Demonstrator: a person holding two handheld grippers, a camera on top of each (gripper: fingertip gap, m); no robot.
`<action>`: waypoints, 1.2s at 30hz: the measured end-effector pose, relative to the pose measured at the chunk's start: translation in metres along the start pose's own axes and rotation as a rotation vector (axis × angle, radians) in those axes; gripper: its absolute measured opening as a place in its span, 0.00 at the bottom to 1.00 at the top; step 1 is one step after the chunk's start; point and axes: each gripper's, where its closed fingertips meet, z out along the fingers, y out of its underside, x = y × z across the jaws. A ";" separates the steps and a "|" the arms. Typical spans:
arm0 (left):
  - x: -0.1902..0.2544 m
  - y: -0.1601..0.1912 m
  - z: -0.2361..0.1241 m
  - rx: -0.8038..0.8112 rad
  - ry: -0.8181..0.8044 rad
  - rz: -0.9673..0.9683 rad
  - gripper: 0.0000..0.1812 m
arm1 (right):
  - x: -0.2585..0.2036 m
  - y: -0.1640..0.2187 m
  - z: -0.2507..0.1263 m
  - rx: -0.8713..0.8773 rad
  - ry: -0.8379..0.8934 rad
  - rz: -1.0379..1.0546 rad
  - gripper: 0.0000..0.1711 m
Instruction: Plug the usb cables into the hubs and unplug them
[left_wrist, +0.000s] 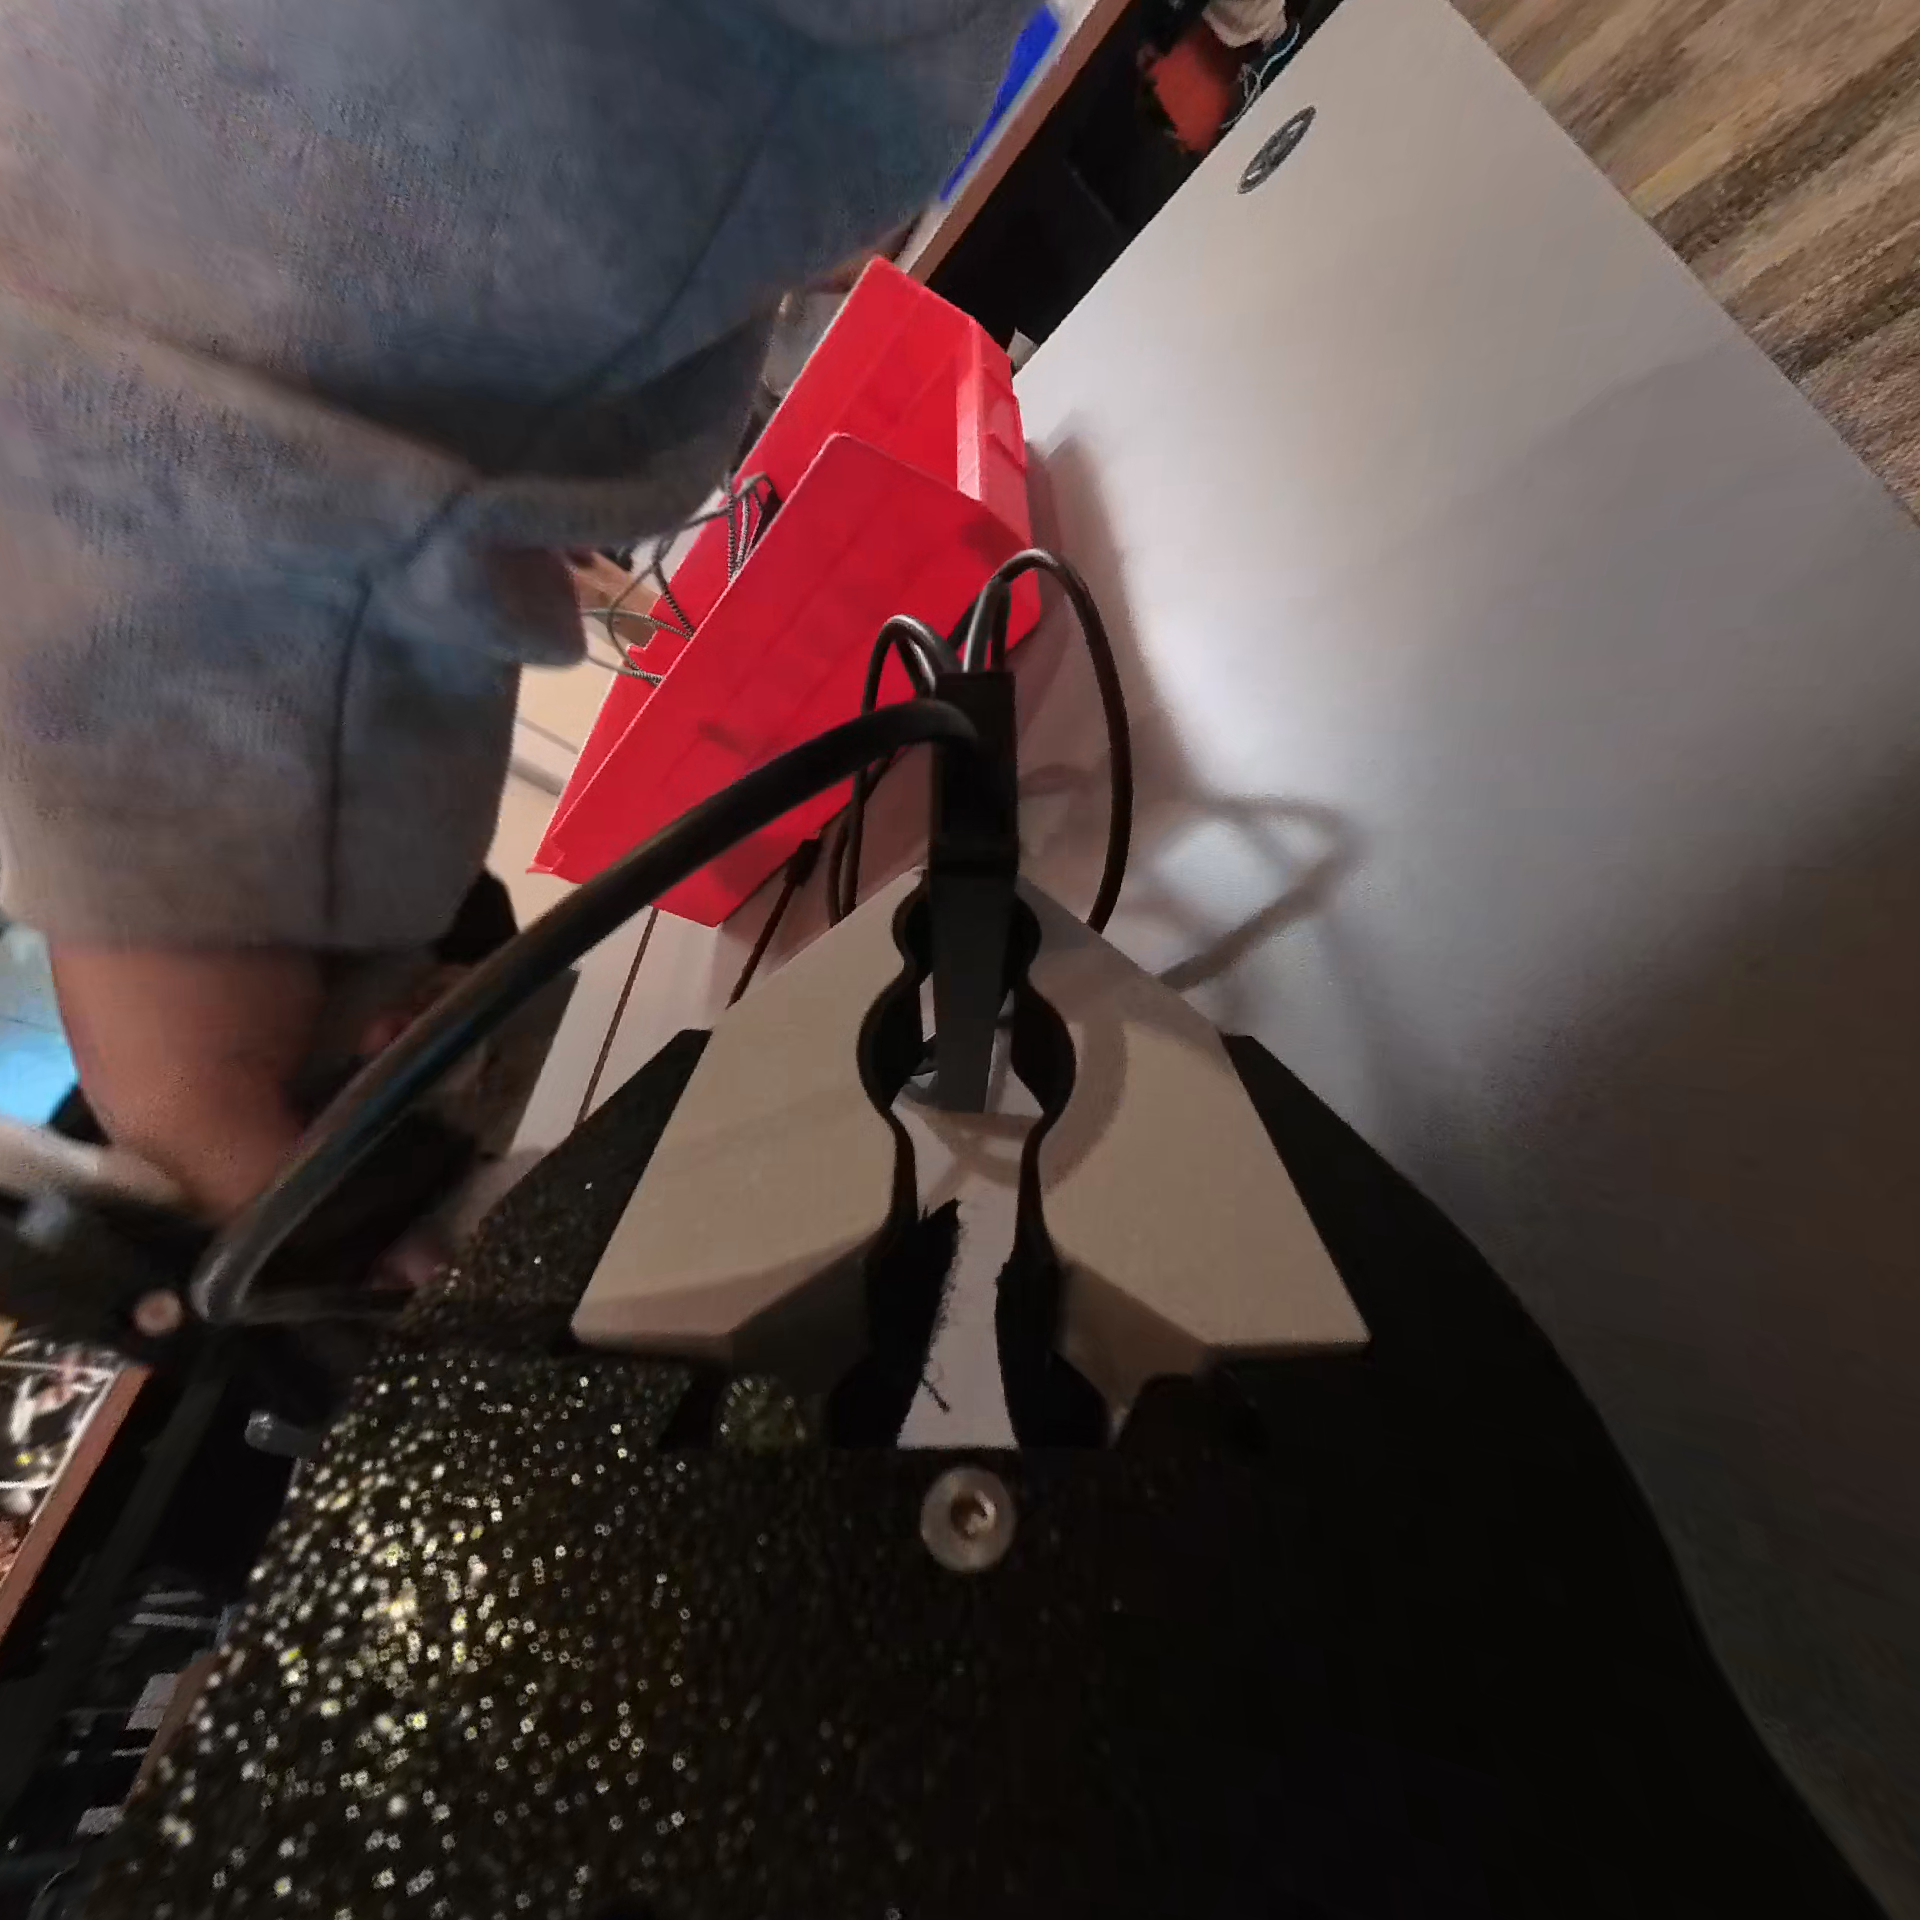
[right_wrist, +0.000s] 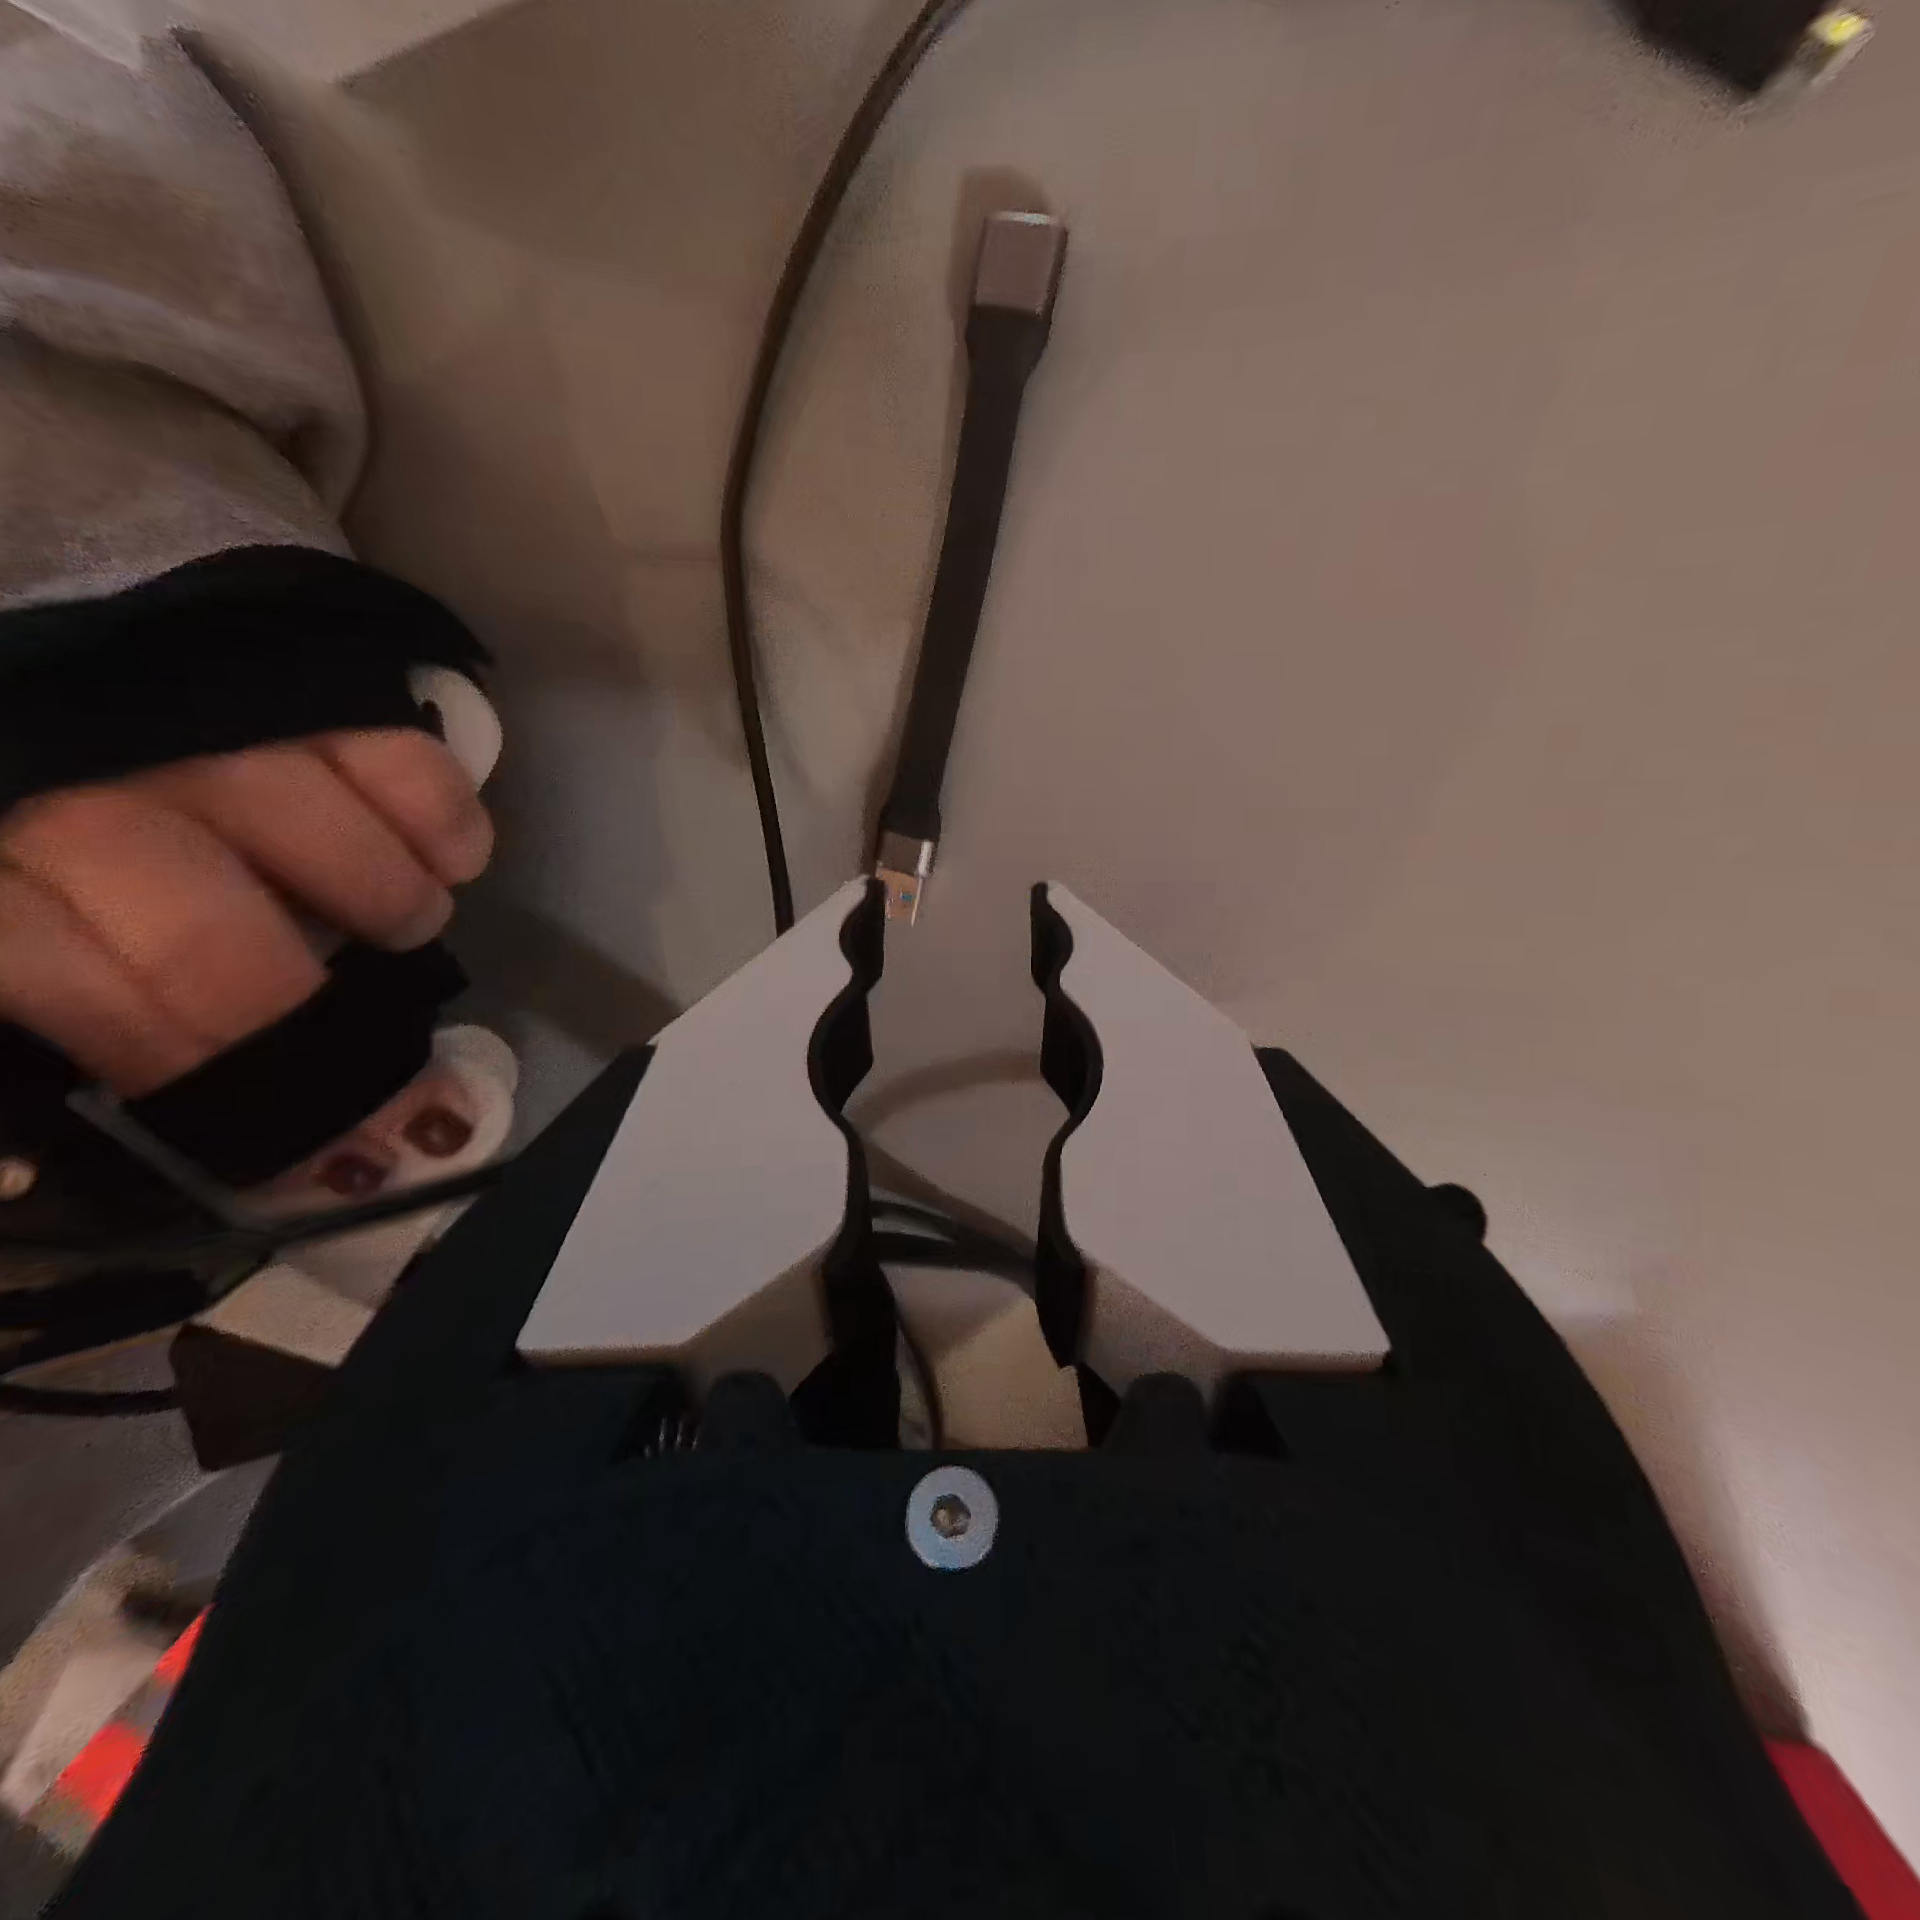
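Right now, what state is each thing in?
Left gripper: shut on a black hub.
Black hub: held upright off the table, thin cables looped behind it.
Right gripper: open, empty.
Short cable: flat on the table, unplugged.
Red bins: on the table.

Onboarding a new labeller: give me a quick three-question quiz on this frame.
1. True or false: the right gripper is shut on the short USB cable.
2. What does the left gripper hold? A) a red bin B) a black bundled cable C) nothing
3. Fill in: the short cable's silver plug lies nearest the right gripper's ____ finger as the view shows it.

Key: 1 false, it is open and empty; 2 B, black bundled cable; 3 left.
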 end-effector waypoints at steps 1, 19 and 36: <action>0.001 0.000 0.000 0.000 0.008 -0.005 0.05 | 0.000 -0.001 0.009 -0.032 -0.021 0.001 0.14; 0.000 0.002 0.005 0.002 0.026 -0.030 0.05 | 0.000 0.006 0.047 -0.400 0.194 -0.191 0.08; -0.021 0.008 0.004 -0.012 -0.084 0.004 0.05 | 0.029 0.023 -0.016 -0.185 0.427 -0.196 0.07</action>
